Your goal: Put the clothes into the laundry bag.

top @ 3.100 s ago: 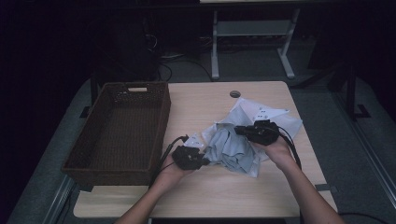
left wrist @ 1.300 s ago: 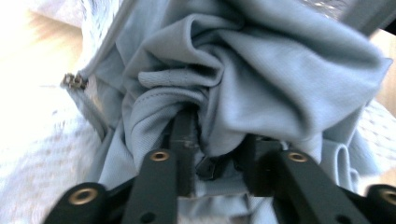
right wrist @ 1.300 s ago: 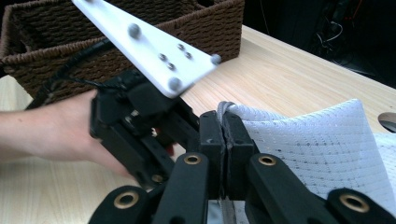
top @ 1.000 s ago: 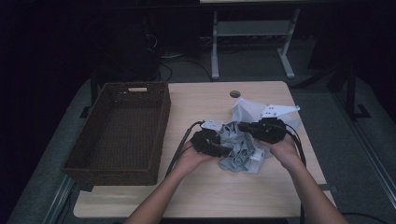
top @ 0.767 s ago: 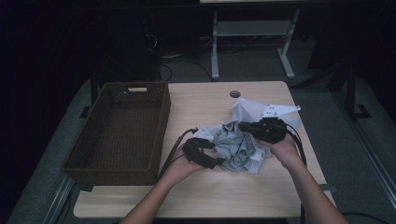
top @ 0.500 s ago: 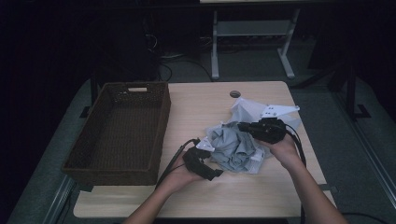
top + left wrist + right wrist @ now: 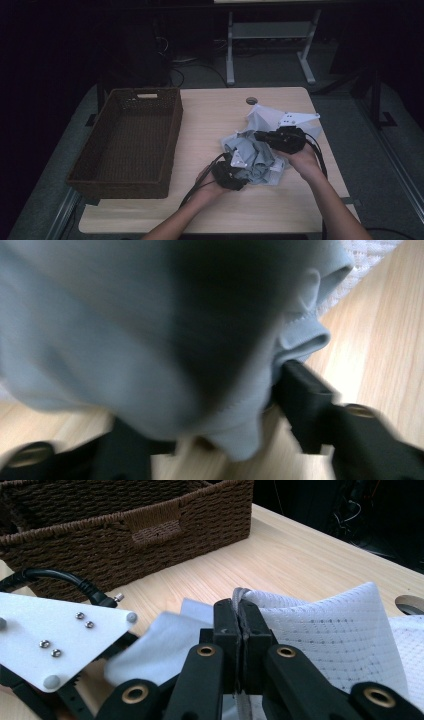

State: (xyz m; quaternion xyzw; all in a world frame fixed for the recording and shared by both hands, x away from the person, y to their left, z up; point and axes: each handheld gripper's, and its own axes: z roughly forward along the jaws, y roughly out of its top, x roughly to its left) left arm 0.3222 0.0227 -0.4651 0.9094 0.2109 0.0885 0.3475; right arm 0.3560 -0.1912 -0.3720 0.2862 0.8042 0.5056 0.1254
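The grey cloth (image 7: 255, 159) lies bunched on the pale wooden surface (image 7: 210, 115), right of centre, with its edge overlapping a white mesh cloth (image 7: 263, 118) beyond it. In the right gripper view the right tool (image 7: 241, 630) is clenched, jaws pressed together on a thin fold where the grey cloth (image 7: 165, 640) and the white mesh cloth (image 7: 325, 630) meet. In the high view this right tool (image 7: 267, 136) sits at the far right side of the bundle.

The left tool (image 7: 239, 172) is at the bundle's near left edge. Its jaws have just been closing, and in the left gripper view the left tool (image 7: 220, 440) has a hanging fold of the grey cloth (image 7: 150, 340) between them. That view is blurred; the right jaw touches the fabric, but a firm grip cannot be confirmed.

A brown wicker basket (image 7: 131, 137) stands on the left part of the surface, apart from the cloths.
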